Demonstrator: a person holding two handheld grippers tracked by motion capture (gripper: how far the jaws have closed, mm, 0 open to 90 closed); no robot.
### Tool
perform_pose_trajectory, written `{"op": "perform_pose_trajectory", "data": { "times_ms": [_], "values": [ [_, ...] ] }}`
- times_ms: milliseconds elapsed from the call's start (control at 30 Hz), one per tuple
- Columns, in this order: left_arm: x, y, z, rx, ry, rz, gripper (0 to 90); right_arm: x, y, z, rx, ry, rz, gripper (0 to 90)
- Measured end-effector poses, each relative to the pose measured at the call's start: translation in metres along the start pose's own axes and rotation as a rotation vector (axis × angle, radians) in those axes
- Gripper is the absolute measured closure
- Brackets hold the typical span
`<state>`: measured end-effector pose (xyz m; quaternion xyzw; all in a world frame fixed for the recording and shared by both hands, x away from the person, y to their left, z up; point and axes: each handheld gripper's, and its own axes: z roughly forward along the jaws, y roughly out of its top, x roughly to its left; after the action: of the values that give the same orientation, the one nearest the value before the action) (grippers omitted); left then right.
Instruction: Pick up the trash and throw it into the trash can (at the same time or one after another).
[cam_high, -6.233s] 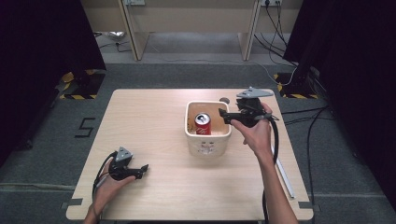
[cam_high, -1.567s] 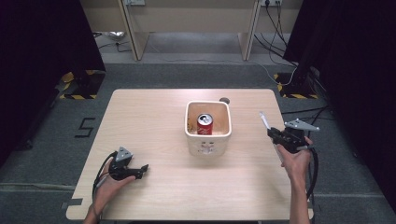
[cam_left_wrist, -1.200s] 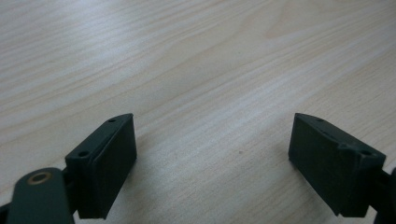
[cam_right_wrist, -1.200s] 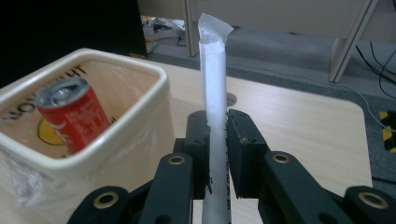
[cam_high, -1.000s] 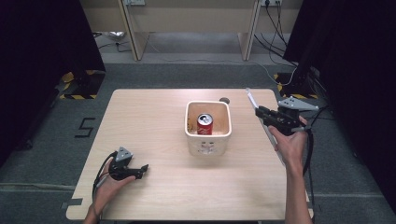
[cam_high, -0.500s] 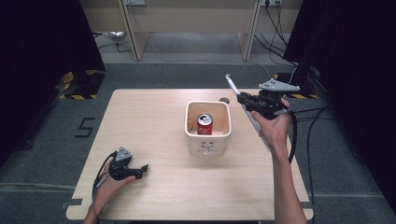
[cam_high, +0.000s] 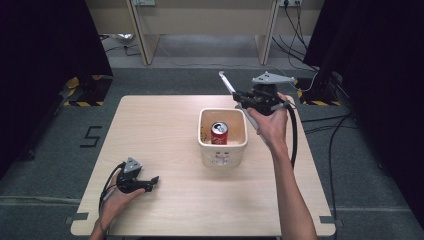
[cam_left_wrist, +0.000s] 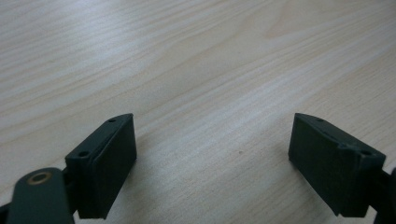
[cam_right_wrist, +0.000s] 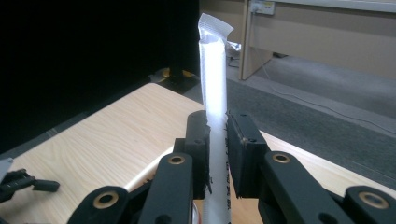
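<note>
2 grippers work at a pale wooden table (cam_high: 165, 125). At the right, the right gripper (cam_high: 245, 96) is held up in the air just beyond the far right corner of a cream tub (cam_high: 222, 150), and its jaws are clamped on a wrapped straw (cam_high: 226, 82). In the high view the straw runs slantwise through the jaws: its upper end points far and left, past the table's far edge, and its lower end passes down behind the hand toward the near right. In the right gripper view the straw (cam_right_wrist: 214, 84) stands nearly upright between the 2 black jaws, its white paper wrapper crimped flat at the top, and the right gripper (cam_right_wrist: 217, 149) pinches it about midway along its length. The straw is clear of the tub and touches nothing but the jaws.

1 red can (cam_high: 219, 133) stands upright inside the tub, near its middle, with its silver top showing. The tub sits a little right of the table's centre.

At the near left corner, the left gripper (cam_high: 150, 182) rests low on the table in the person's hand, pointing right. In the left gripper view its jaws stand wide apart over bare wood, with nothing between them; the left gripper (cam_left_wrist: 212, 163) is well apart from the tub.
</note>
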<state>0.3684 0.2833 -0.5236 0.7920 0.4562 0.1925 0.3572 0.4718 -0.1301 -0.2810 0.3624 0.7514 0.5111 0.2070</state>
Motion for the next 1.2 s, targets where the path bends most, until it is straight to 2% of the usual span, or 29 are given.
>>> {"op": "perform_pose_trajectory", "data": {
  "times_ms": [267,467,967,1067,1200],
  "values": [
    [0.000,0.000,0.000,0.000,0.000,0.000,14.4,0.010,0.011,0.026,0.006,0.043,0.001,78.9],
    [0.000,0.000,0.000,0.000,0.000,0.000,14.4,0.013,0.012,0.045,0.018,0.053,0.010,78.9],
    [0.000,0.000,0.000,-0.001,0.000,0.000,14.4,0.003,0.008,0.088,0.041,0.071,0.037,78.9],
    [0.000,0.000,0.000,-0.002,0.001,0.000,14.4,0.000,0.006,0.094,0.032,0.089,0.060,78.8],
    [0.000,0.000,0.000,-0.002,0.001,0.000,14.4,-0.004,0.002,0.103,0.037,0.090,0.069,78.8]
  ]
}}
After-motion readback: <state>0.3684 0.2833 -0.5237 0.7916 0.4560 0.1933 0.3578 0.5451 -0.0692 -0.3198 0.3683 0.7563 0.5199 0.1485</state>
